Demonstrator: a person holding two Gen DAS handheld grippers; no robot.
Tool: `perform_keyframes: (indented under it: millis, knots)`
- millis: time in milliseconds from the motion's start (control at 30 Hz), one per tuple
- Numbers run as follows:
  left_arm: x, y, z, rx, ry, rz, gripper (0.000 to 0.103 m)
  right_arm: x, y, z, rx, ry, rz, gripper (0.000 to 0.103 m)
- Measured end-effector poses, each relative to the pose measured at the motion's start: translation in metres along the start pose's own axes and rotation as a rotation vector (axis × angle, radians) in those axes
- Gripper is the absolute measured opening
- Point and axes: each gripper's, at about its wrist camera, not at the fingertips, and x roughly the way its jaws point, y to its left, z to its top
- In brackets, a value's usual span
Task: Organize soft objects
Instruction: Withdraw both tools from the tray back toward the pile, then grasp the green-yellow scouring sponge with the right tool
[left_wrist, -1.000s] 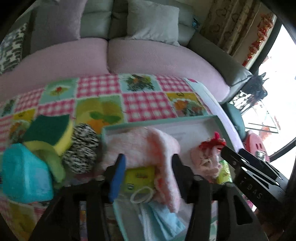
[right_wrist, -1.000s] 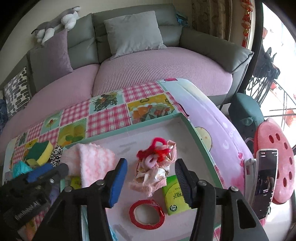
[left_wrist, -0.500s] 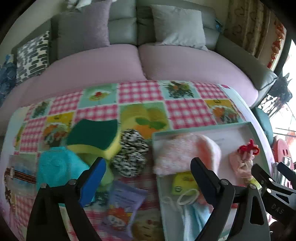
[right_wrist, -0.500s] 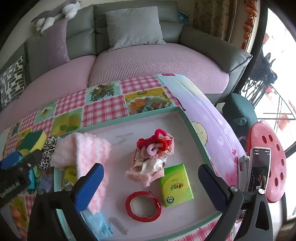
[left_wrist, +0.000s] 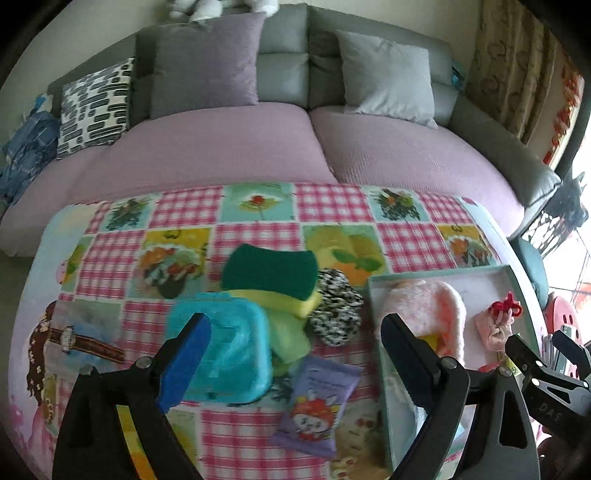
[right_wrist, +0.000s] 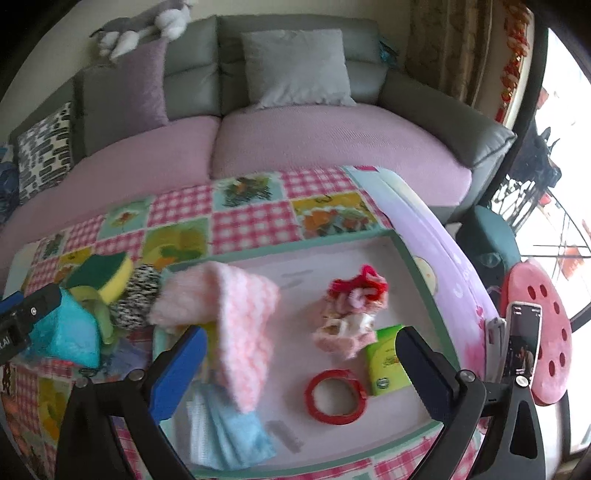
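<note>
Gaping empty, both hand-held grippers; right one (right_wrist: 301, 363) half hides pink towel (right_wrist: 236, 325).

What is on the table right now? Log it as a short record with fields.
surface: checked tablecloth
tray: green-rimmed tray on the table's right side
in tray: pink fuzzy cloth, red tape roll, green packet, blue cloth
outside tray: sponge, teal cloth, zebra-print ball, purple packet
left gripper: open, empty
right gripper: open, empty
</note>
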Motion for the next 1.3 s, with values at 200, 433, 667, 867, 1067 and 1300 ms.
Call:
perform_keyframes:
  millis: [200, 433, 667, 867, 1067, 1300]
  knots:
    - [-0.014, 0.040, -0.001, -0.075, -0.026, 0.002, 0.093, -0.018, 0.030, 0.003, -0.050, -0.013, 0.074, 0.103]
    - [-0.017, 0.078, -0.011, -0.143, -0.019, 0.041, 0.093, -0.030, 0.056, 0.005, -0.078, -0.033, 0.114, 0.103]
    - [-0.008, 0.104, -0.021, -0.196, 0.012, 0.069, 0.093, -0.015, 0.082, 0.000, -0.125, -0.021, 0.161, 0.103]
    - [0.009, 0.117, -0.017, -0.237, 0.041, 0.051, 0.093, 0.006, 0.103, 0.004, -0.156, -0.007, 0.201, 0.103]
    - [0.024, 0.125, -0.008, -0.263, 0.061, 0.041, 0.093, 0.024, 0.120, 0.011, -0.185, 0.004, 0.237, 0.102]
    - [0.038, 0.126, 0.014, -0.252, 0.071, 0.028, 0.093, 0.048, 0.139, 0.015, -0.221, 0.058, 0.270, 0.095]
